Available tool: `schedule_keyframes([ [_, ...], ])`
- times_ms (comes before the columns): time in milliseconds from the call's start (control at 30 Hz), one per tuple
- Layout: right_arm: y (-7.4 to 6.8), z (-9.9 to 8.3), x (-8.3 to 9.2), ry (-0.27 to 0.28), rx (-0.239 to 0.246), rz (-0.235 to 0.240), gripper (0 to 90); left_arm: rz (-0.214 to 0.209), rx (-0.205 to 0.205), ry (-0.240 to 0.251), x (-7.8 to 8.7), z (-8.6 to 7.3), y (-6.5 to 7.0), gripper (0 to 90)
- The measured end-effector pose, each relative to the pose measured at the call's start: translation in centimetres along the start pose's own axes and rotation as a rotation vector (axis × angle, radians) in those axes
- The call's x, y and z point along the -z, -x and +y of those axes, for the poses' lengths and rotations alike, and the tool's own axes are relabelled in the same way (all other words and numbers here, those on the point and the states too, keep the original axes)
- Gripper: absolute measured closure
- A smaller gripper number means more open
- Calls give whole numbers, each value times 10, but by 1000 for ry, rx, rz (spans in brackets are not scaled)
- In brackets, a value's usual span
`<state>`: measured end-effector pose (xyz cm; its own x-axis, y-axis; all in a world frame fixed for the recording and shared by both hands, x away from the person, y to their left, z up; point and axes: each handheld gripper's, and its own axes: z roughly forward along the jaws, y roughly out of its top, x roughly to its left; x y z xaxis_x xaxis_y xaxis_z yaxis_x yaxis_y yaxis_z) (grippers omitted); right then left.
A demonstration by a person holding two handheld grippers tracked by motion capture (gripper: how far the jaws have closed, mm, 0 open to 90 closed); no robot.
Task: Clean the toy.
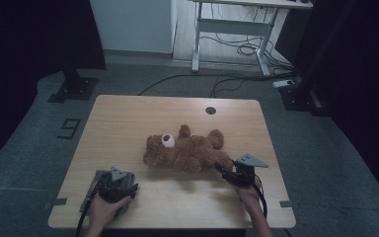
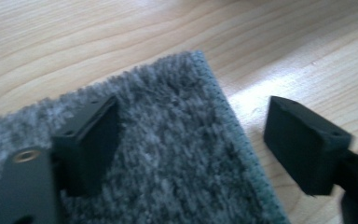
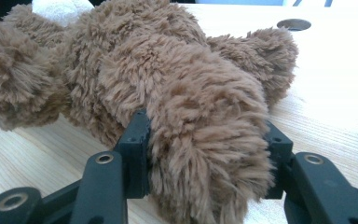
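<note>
Plush fur is bulging between the jaws of the right gripper (image 3: 205, 158) at the bottom of the right gripper view — both pads are pressing into one leg of the teddy bear (image 3: 168, 93), so this gripper is clamping on the toy about halfway along that limb. Judging by the long pile and the way the leg is squashing under the pads, the bear is looking light, soft and easily deformed, not fragile and not slippery; a limb or the thicker body is likely offering the surest hold, though a limb grip is probably going to let the rest of the toy dangle and swing. In the high view the right gripper (image 1: 225, 173) is sitting at the lower right of the frame, with the teddy bear (image 1: 187, 150) lying flat on the wooden table (image 1: 128, 118) just up and left of it, near the centre of the picture, head toward the left. At the lower left of that view a hand is holding the left gripper (image 1: 116, 185) well apart from the toy, over a grey cloth (image 1: 98, 176). In the left gripper view its jaws are standing wide apart above the grey cloth (image 2: 168, 154) — one over the fuzzy pile, the other beyond the stitched edge over bare wood — and are gripping nothing. Farther off, a round cable hole (image 1: 210, 110) is showing near the table's far edge.
</note>
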<state>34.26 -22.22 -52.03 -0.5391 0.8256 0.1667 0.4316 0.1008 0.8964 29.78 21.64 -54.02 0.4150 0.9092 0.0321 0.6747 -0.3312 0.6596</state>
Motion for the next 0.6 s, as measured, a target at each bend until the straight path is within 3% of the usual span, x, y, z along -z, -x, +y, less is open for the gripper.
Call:
schedule_keyframes([
  [67,0,0,0,0,-1,0,499,7,7,10,1,-1,-3,311],
  [233,0,0,0,-1,-3,-1,499,13,3,17,3,-2,-5,401],
  [433,0,-1,0,-2,-4,-1,499,20,-17,28,6,-5,-13,642],
  [600,0,-1,0,-5,-5,1,498,14,-16,38,8,-5,-15,740],
])
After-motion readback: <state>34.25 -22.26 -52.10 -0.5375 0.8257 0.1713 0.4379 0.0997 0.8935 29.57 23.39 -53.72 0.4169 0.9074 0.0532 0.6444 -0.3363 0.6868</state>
